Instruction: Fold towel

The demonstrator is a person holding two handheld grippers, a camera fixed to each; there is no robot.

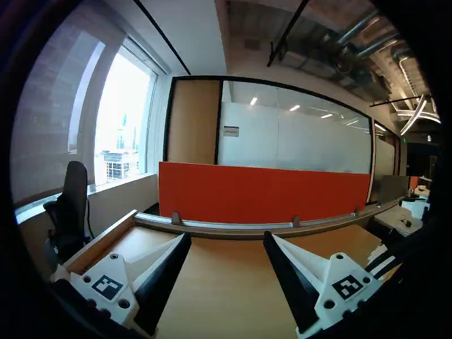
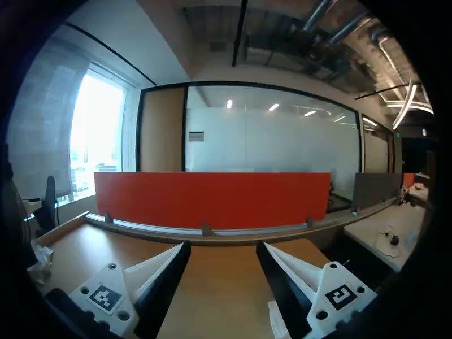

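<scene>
The left gripper (image 1: 226,234) is held level and low over a wooden desk (image 1: 226,282), its two fingers spread apart on nothing. The right gripper (image 2: 222,244) is held the same way, its two fingers also spread and empty. Both face one orange divider (image 1: 260,195). One black chair (image 1: 70,209) stands by the window. One crumpled white cloth (image 2: 38,261), perhaps the towel, lies at the desk's left edge.

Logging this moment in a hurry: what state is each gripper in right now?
Left gripper: open, jaws apart, holding nothing.
Right gripper: open, jaws apart, holding nothing.
</scene>
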